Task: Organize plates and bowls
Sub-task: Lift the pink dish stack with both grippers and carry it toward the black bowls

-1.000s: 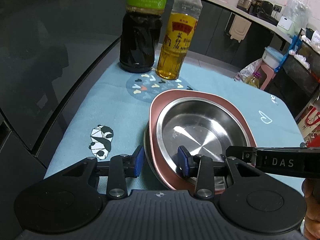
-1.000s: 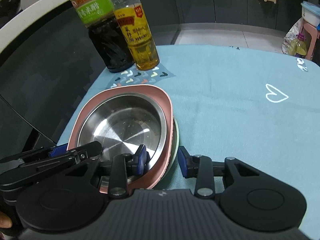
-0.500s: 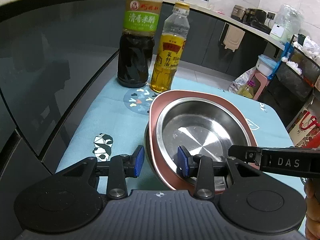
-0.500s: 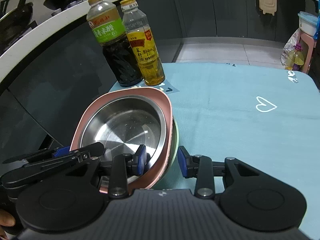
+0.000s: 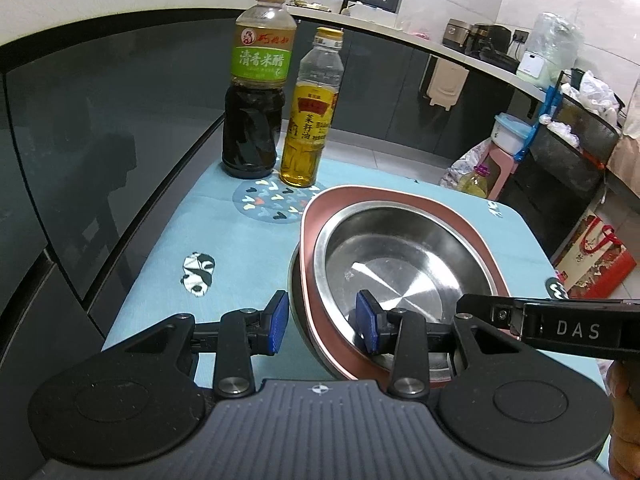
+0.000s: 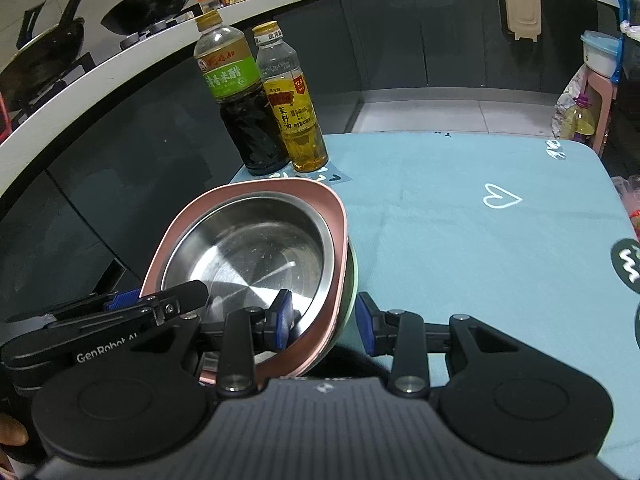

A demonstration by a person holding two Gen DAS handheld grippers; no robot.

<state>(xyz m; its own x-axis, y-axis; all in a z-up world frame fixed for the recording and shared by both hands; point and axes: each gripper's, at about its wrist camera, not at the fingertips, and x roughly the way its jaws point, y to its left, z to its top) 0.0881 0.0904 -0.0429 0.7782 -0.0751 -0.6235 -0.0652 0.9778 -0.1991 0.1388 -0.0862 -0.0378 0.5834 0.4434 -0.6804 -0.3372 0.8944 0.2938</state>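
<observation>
Stack of steel bowl (image 5: 394,268) nested in pink plate (image 5: 400,198) over lower dishes, above teal mat (image 6: 480,240). Left gripper (image 5: 324,322) half open, pads straddling stack's rim at 9 o'clock; contact unclear. Right gripper (image 6: 324,322) likewise at 3 o'clock. Two bottles, vinegar bottle (image 5: 256,92) and oil bottle (image 5: 310,116), at 11 o'clock near mat's edge. Open mat toward 3 o'clock.

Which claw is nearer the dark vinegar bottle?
Left. The left claw grips the dish stack's side facing the vinegar bottle; the right claw grips the opposite side.
</observation>
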